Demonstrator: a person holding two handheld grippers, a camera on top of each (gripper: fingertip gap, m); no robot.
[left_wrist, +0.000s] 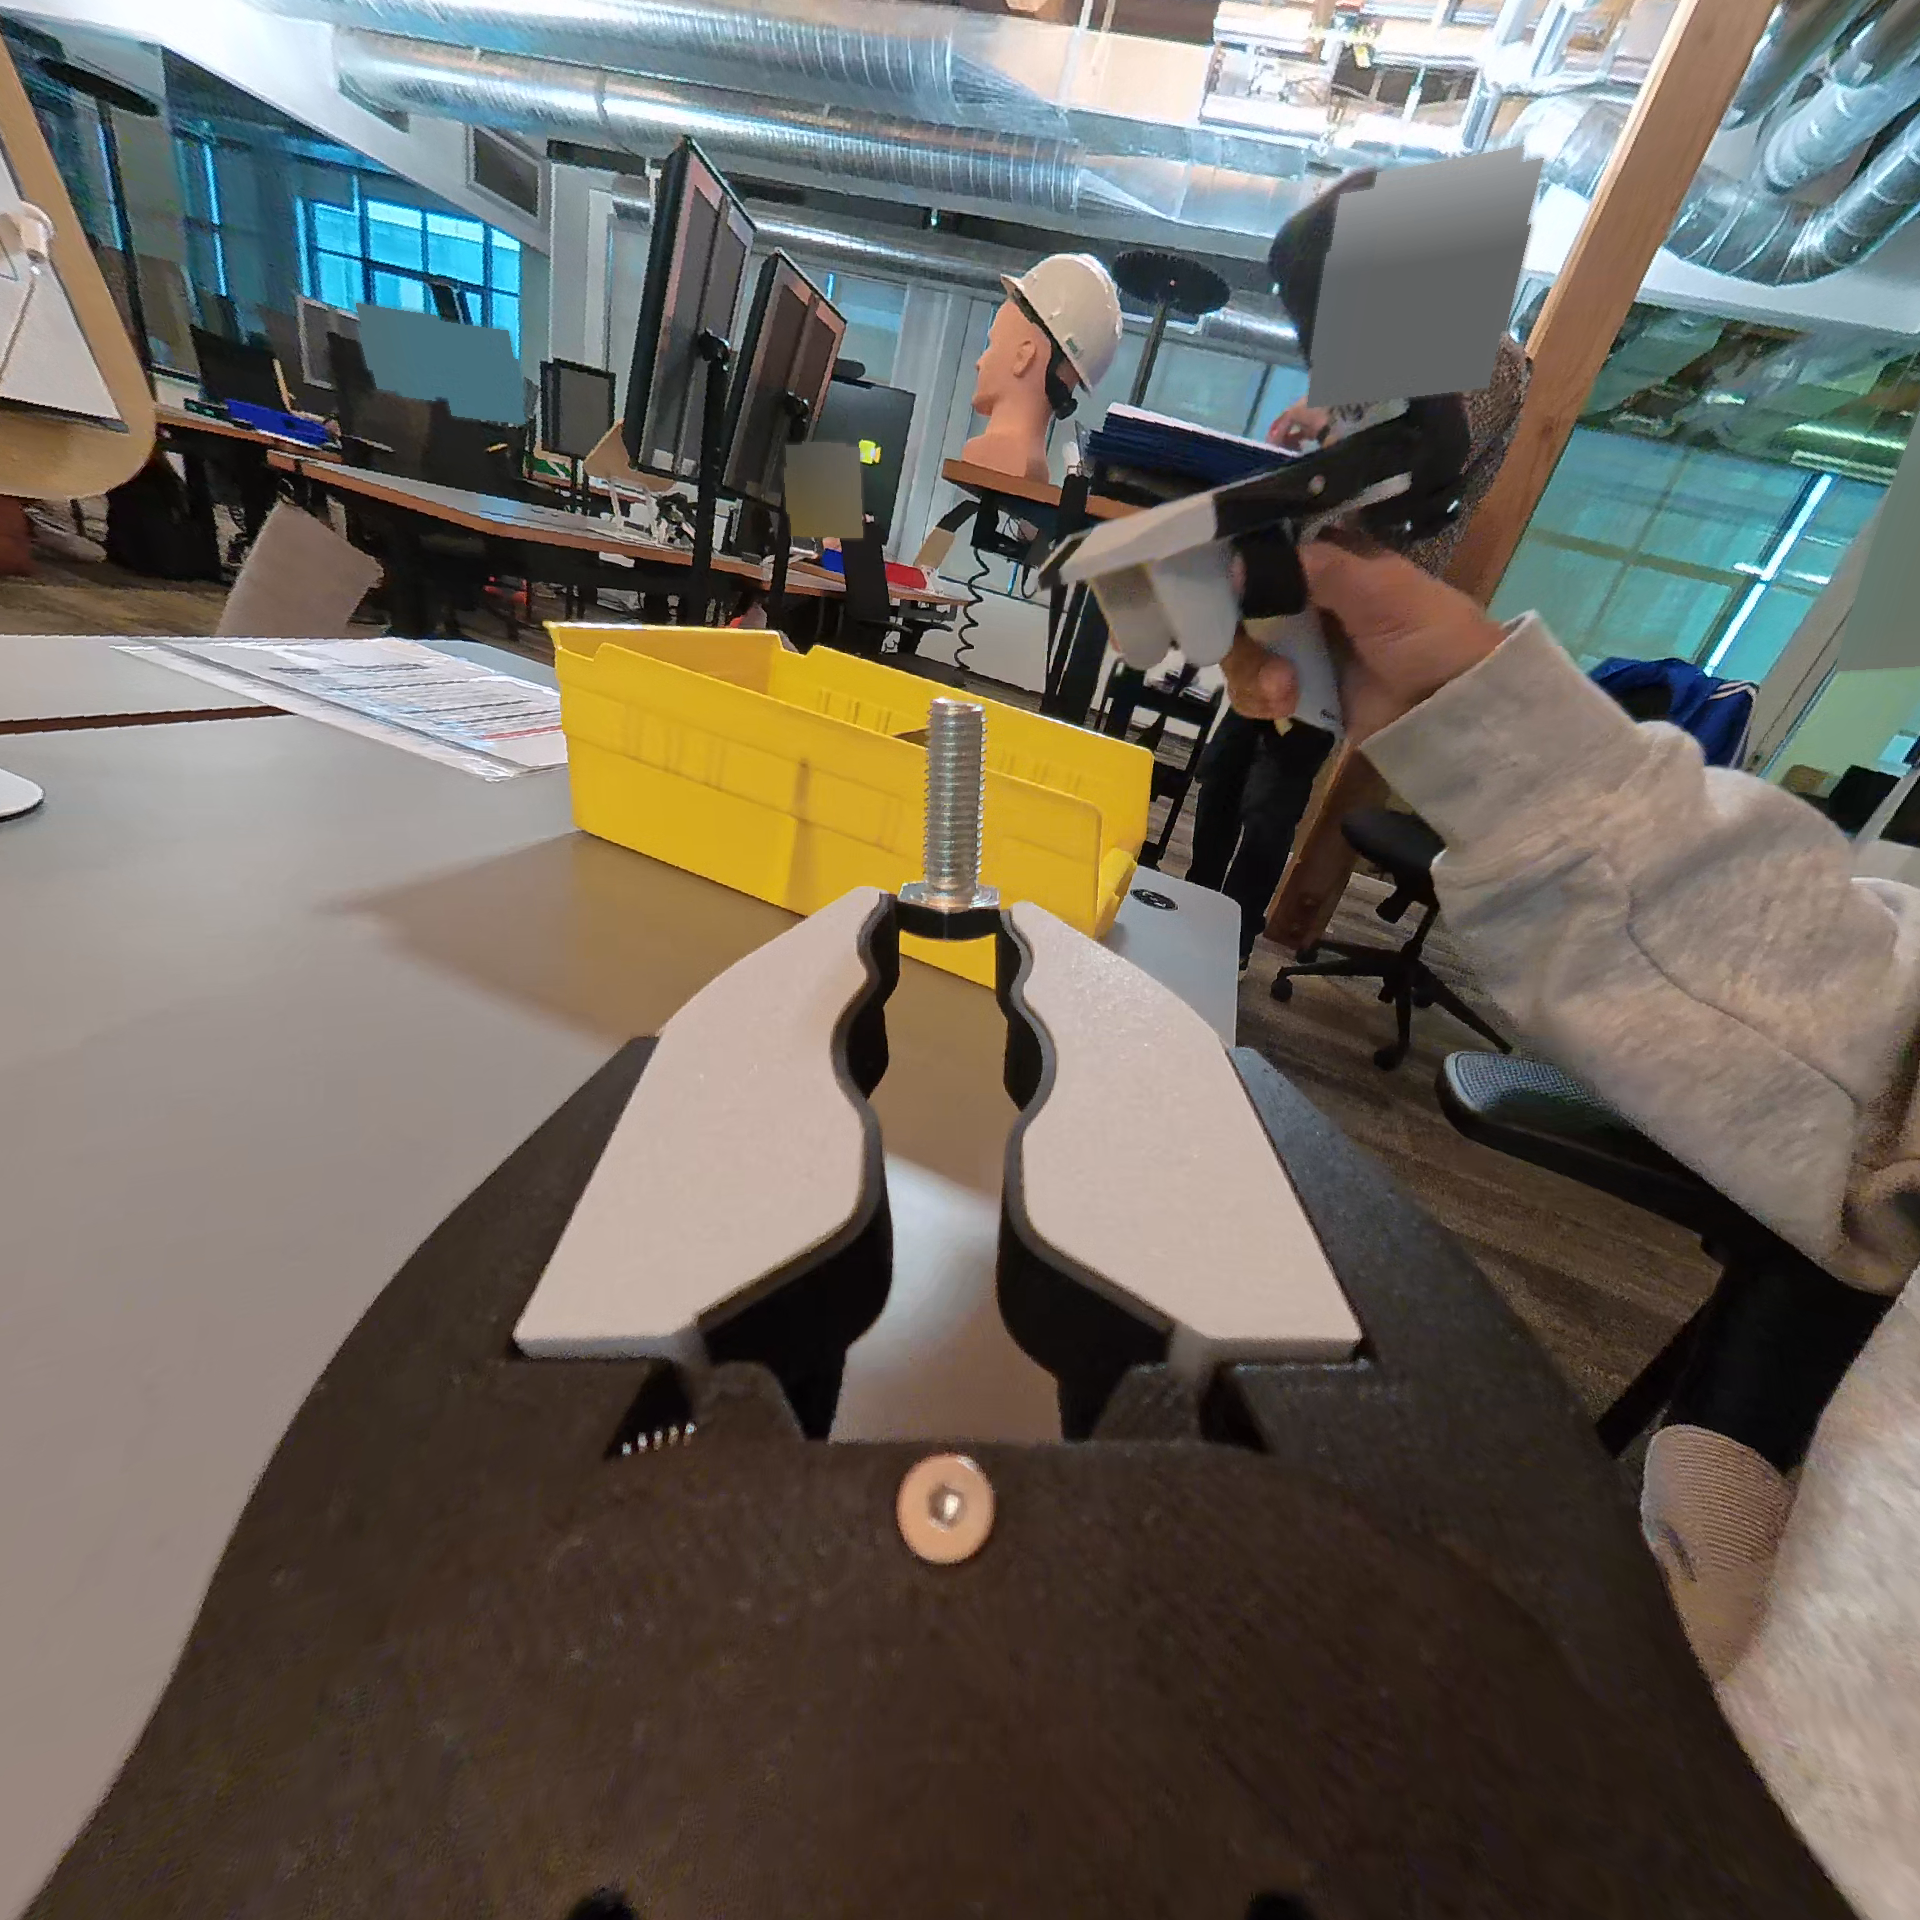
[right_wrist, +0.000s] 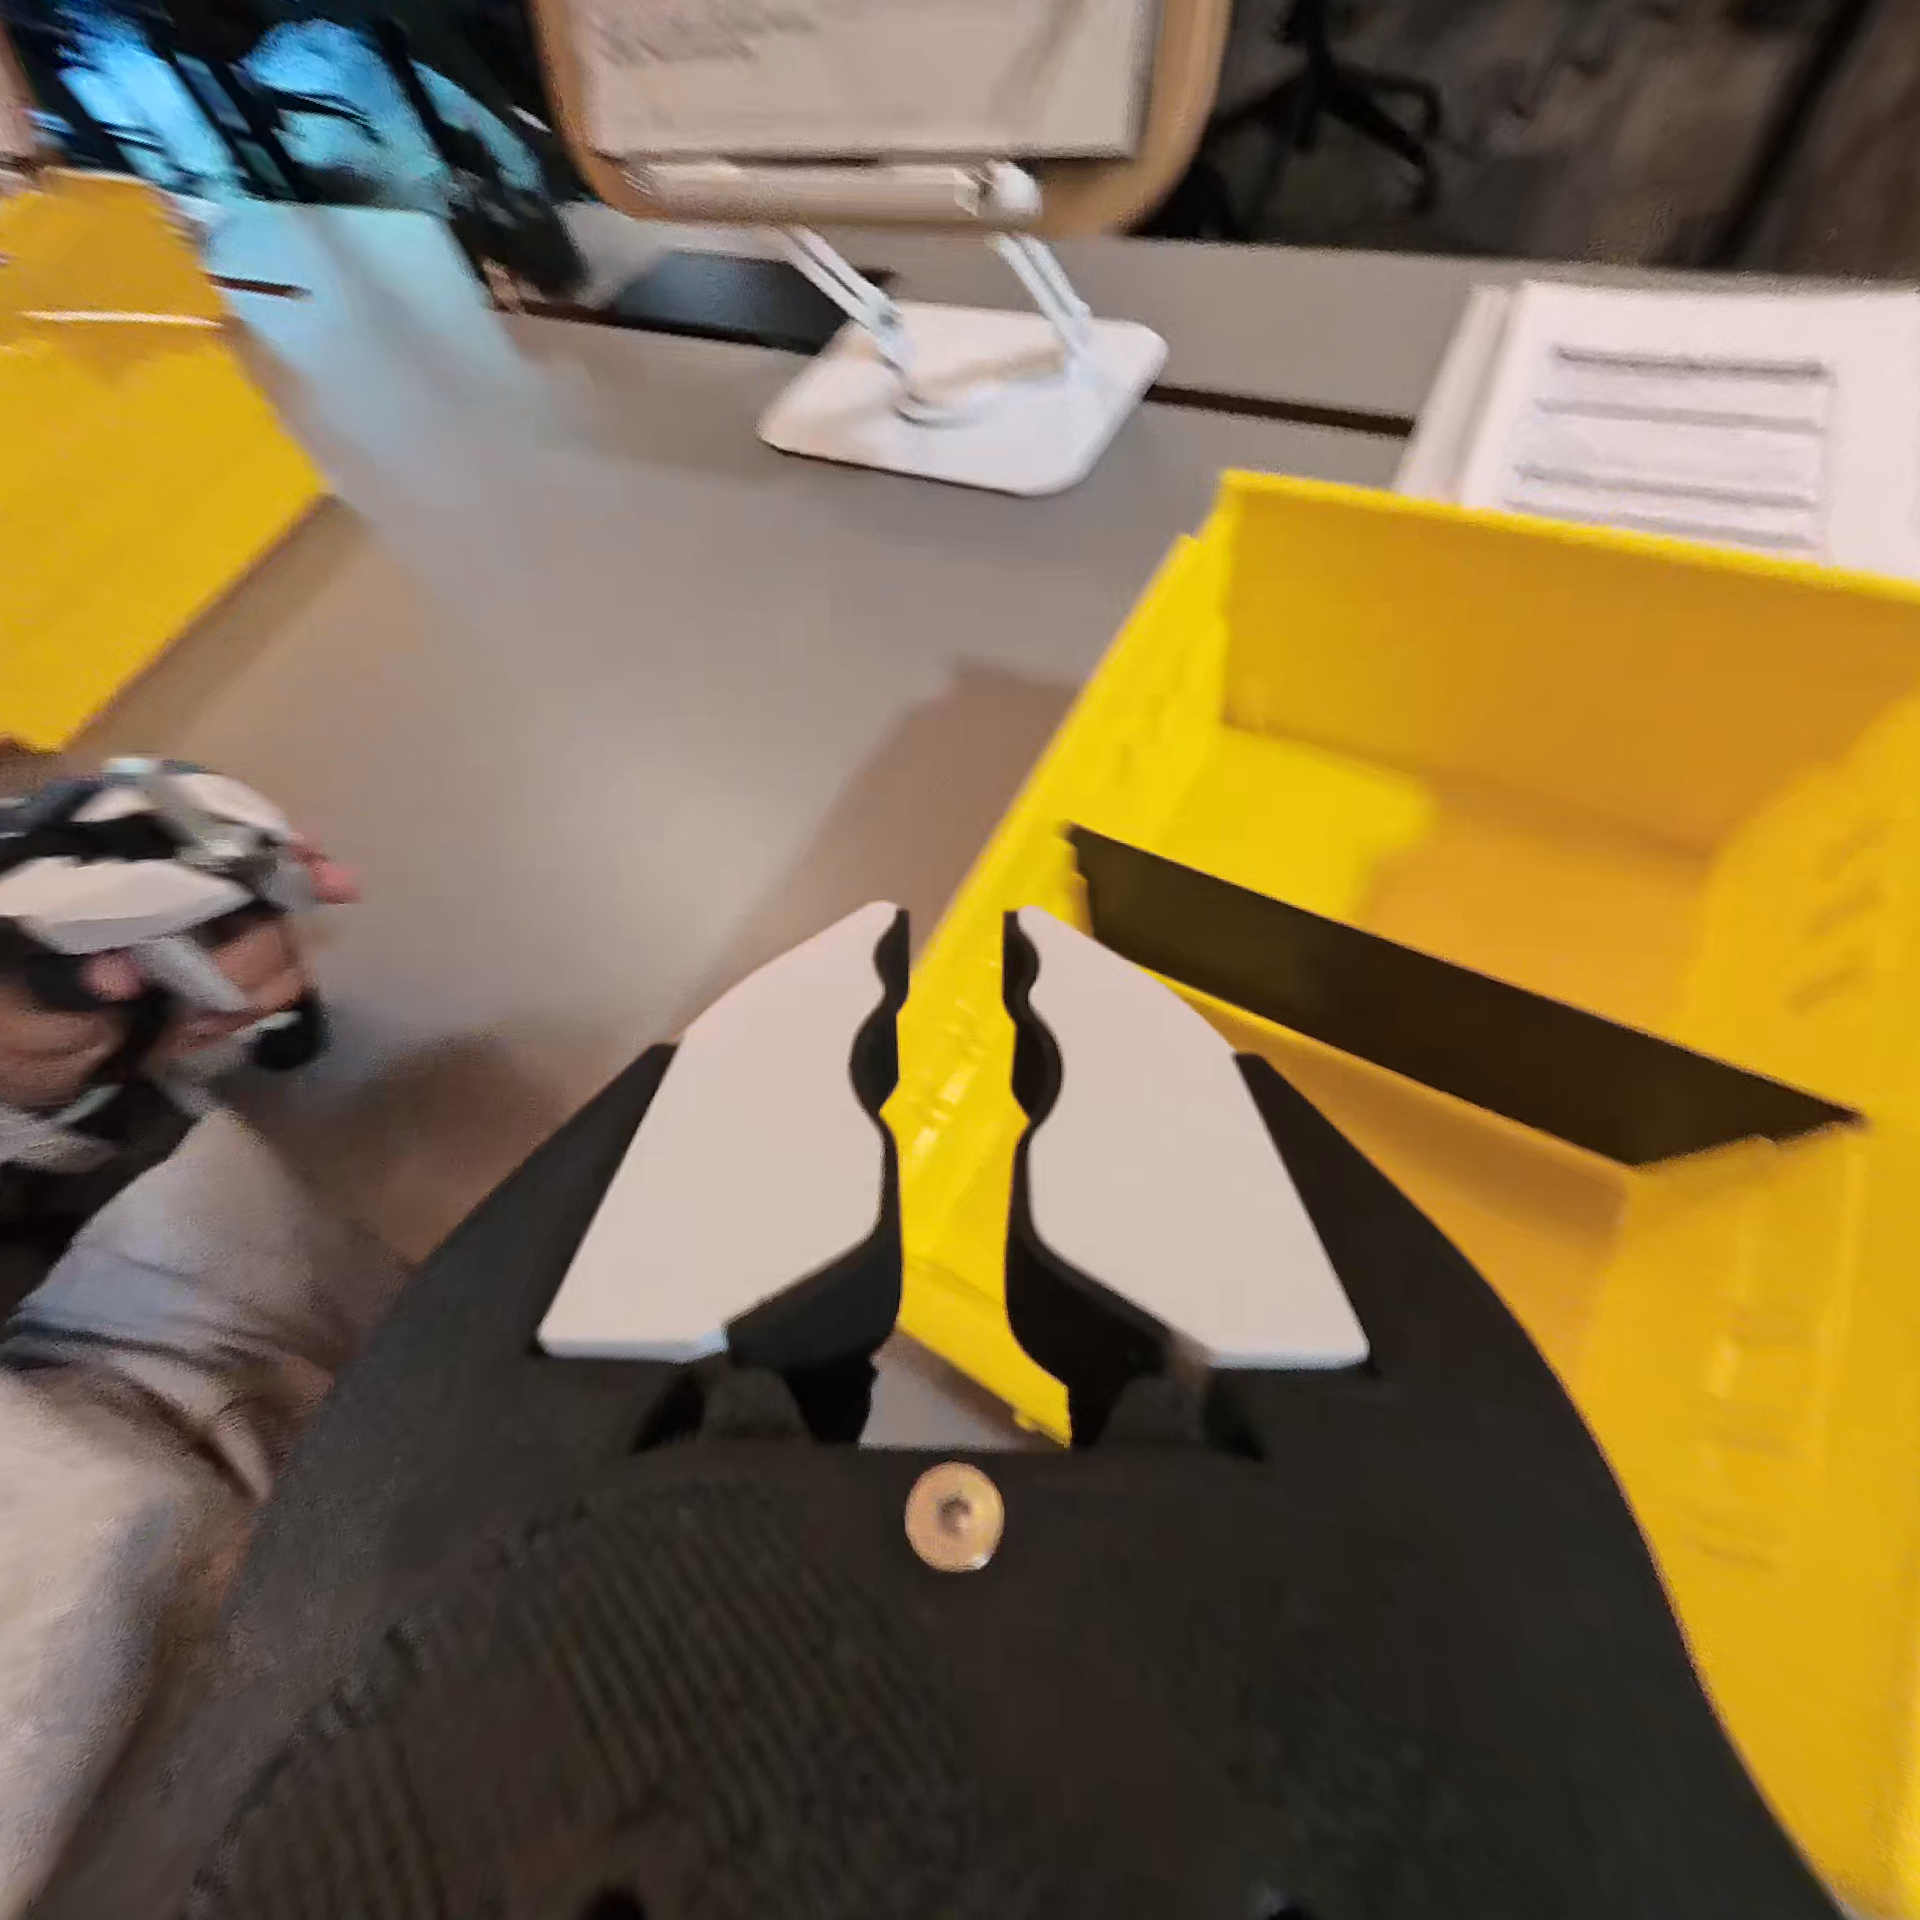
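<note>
Gripping a bolt (left_wrist: 954, 805) by its hex head, the left gripper (left_wrist: 945, 920) holds it upright, thread up, above the grey table (left_wrist: 260, 987) in front of a yellow bin (left_wrist: 727, 769). Right gripper (right_wrist: 954, 920) hangs over a second yellow bin's wall (right_wrist: 1174, 665), fingers narrowly apart, empty; black divider (right_wrist: 1434, 1008) inside.
</note>
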